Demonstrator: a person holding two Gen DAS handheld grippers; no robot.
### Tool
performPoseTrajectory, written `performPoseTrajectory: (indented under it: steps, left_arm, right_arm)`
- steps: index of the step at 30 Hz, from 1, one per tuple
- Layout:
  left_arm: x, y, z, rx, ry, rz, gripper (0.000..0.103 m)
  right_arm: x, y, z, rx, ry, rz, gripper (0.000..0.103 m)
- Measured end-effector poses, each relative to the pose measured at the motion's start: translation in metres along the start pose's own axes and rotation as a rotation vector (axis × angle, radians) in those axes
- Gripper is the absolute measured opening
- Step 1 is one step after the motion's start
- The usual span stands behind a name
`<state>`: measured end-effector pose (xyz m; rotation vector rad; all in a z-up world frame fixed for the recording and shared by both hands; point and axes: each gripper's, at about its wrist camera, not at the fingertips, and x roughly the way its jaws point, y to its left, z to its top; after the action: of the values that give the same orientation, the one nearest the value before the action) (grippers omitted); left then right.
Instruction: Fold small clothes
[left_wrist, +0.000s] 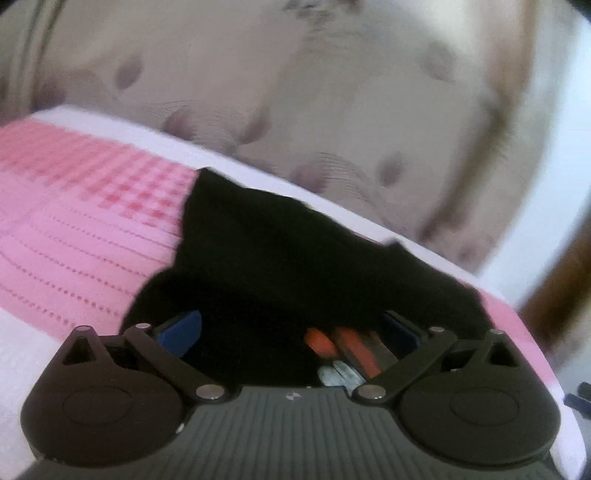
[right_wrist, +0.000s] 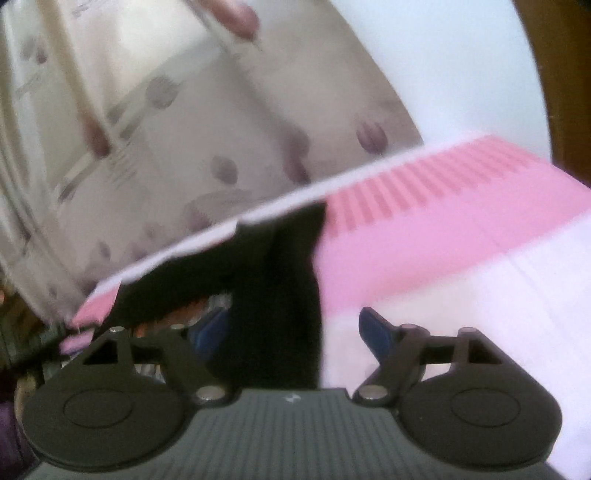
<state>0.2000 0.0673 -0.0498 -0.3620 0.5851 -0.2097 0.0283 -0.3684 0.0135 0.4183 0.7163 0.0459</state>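
Note:
A small black garment lies bunched on a pink and white cloth over a table. My left gripper hangs just above its near edge with blue fingers spread wide, open; the cloth drapes over the gap and hides the right fingertip. Something orange and grey shows between the fingers under the garment. In the right wrist view the black garment runs between my right gripper's blue fingers, which stand wide apart, open. Both views are blurred.
A beige curtain with purple flower prints hangs behind the table. The table's far edge runs close behind the garment. A white wall and a brown wooden edge are at the right.

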Motion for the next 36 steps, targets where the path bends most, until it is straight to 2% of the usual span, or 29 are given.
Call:
performPoseTrajectory:
  steps: [2, 3, 4, 8, 10, 11, 12, 14, 18, 19, 20, 22, 25, 28, 29, 32, 34, 36]
  left_arm:
    - [-0.031, -0.016, -0.011, 0.052, 0.015, -0.017, 0.103]
    - [-0.046, -0.024, -0.015, 0.021, 0.134, 0.024, 0.103]
    - [-0.06, -0.031, -0.019, 0.038, 0.154, 0.012, 0.103]
    - [-0.116, -0.053, -0.038, 0.097, 0.163, -0.013, 0.103]
    - [-0.137, -0.058, -0.05, 0.13, 0.17, 0.0, 0.103]
    - [-0.144, -0.061, -0.055, 0.141, 0.173, 0.006, 0.103]
    - [-0.15, -0.062, -0.059, 0.147, 0.174, 0.007, 0.103]
    - [-0.16, -0.064, -0.069, 0.157, 0.184, 0.004, 0.103]
    - [-0.166, -0.062, -0.082, 0.166, 0.215, 0.018, 0.103]
    - [-0.167, -0.059, -0.084, 0.16, 0.225, 0.025, 0.103]
    - [-0.169, -0.057, -0.085, 0.154, 0.231, 0.025, 0.103]
    - [-0.173, -0.05, -0.089, 0.137, 0.261, 0.017, 0.103]
    - [-0.184, -0.04, -0.093, 0.161, 0.316, -0.021, 0.1]
    - [-0.202, -0.04, -0.095, 0.276, 0.338, -0.051, 0.1]
    - [-0.207, -0.039, -0.096, 0.307, 0.343, -0.062, 0.1]
    - [-0.222, -0.035, -0.096, 0.354, 0.35, -0.071, 0.101]
    - [-0.231, -0.029, -0.093, 0.327, 0.343, -0.079, 0.101]
    - [-0.237, -0.026, -0.089, 0.301, 0.302, -0.074, 0.101]
  right_arm:
    - [-0.026, 0.002, -0.025, -0.03, 0.031, -0.044, 0.08]
    - [-0.038, 0.004, -0.036, -0.049, 0.032, -0.057, 0.08]
    - [-0.048, 0.009, -0.046, -0.068, 0.028, -0.065, 0.08]
    - [-0.086, 0.036, -0.086, -0.095, -0.035, -0.05, 0.079]
    - [-0.094, 0.058, -0.105, -0.17, -0.071, -0.085, 0.079]
    - [-0.095, 0.072, -0.116, -0.236, -0.095, -0.117, 0.075]
    - [-0.095, 0.082, -0.123, -0.282, -0.108, -0.128, 0.056]
    - [-0.085, 0.1, -0.138, -0.377, -0.095, -0.181, 0.03]
    - [-0.064, 0.11, -0.148, -0.468, -0.053, -0.294, 0.026]
    - [-0.066, 0.109, -0.15, -0.47, -0.056, -0.316, 0.023]
    - [-0.069, 0.107, -0.151, -0.468, -0.055, -0.328, 0.013]
    - [-0.081, 0.1, -0.153, -0.473, -0.063, -0.373, 0.007]
    - [-0.115, 0.086, -0.163, -0.46, -0.08, -0.424, 0.004]
    - [-0.138, 0.064, -0.176, -0.42, -0.024, -0.459, 0.005]
    - [-0.144, 0.052, -0.179, -0.382, -0.002, -0.432, 0.005]
    - [-0.159, 0.025, -0.174, -0.226, -0.003, -0.435, 0.006]
    - [-0.175, 0.015, -0.165, -0.132, -0.069, -0.364, 0.006]
    - [-0.182, 0.017, -0.155, -0.107, -0.133, -0.285, 0.006]
